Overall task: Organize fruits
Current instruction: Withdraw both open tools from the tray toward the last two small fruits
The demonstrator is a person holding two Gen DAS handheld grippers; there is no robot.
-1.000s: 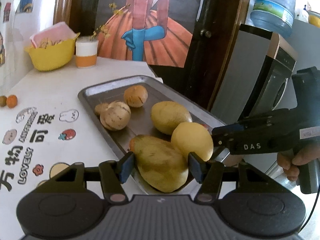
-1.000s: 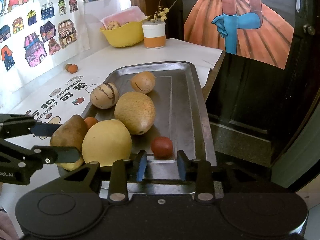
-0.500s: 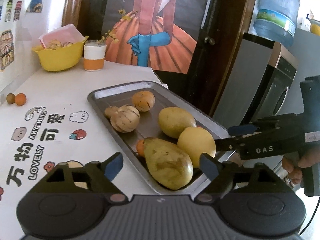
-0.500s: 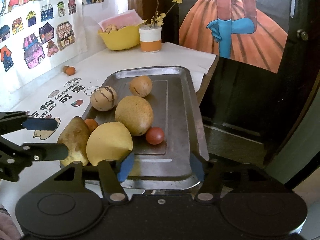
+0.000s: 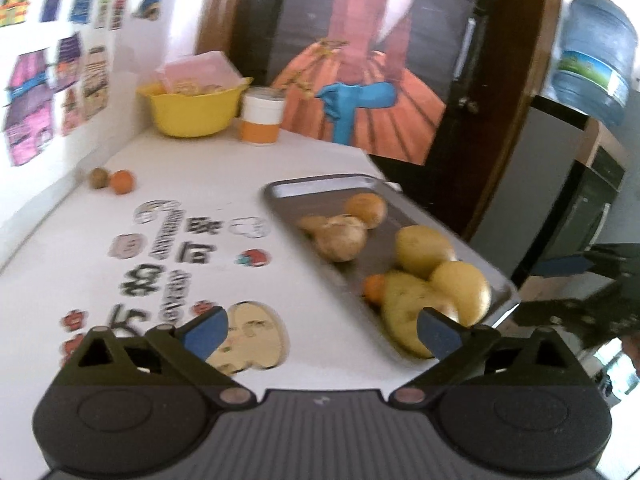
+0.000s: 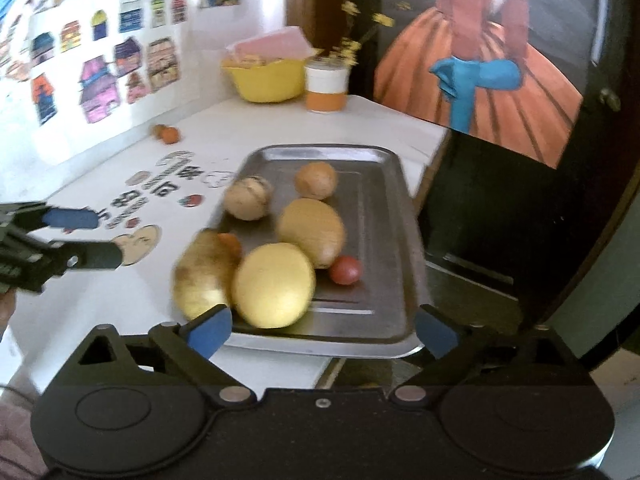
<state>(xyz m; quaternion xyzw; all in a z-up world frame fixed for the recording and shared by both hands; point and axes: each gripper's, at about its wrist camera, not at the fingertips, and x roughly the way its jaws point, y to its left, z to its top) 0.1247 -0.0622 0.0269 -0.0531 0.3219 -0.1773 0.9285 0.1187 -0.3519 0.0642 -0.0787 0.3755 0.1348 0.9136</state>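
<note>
Worktop: white worktop [image 6: 248,128] printed with cartoon stickers and lettering, set against a wall of paper house drawings
Back corner: yellow bowl [image 6: 266,80] and a white-and-orange cup [image 6: 326,88] holding yellow sprigs
Tray: metal tray [image 6: 380,216] lies at the worktop's right edge, its near end overhanging
Fruit on tray: yellow round fruit [image 6: 274,286] at the near end, touching a brownish pear-shaped fruit [image 6: 200,276] on its left; a small orange fruit [image 6: 230,242] sits behind the pear; an oval tan fruit [image 6: 312,230] lies mid-tray with a small red fruit [image 6: 345,270] just beside it; a striped round fruit [image 6: 248,198] and a brown round fruit [image 6: 316,180] are farther back
Loose fruit: two small fruits [image 5: 112,180], one orange and one brown, lie by the wall, well apart from the tray
Left hand-held gripper [image 5: 320,330]: spread wide, empty, over the worktop left of the tray's near end
Right hand-held gripper [image 6: 322,330]: spread wide, empty, at the tray's near rim
</note>
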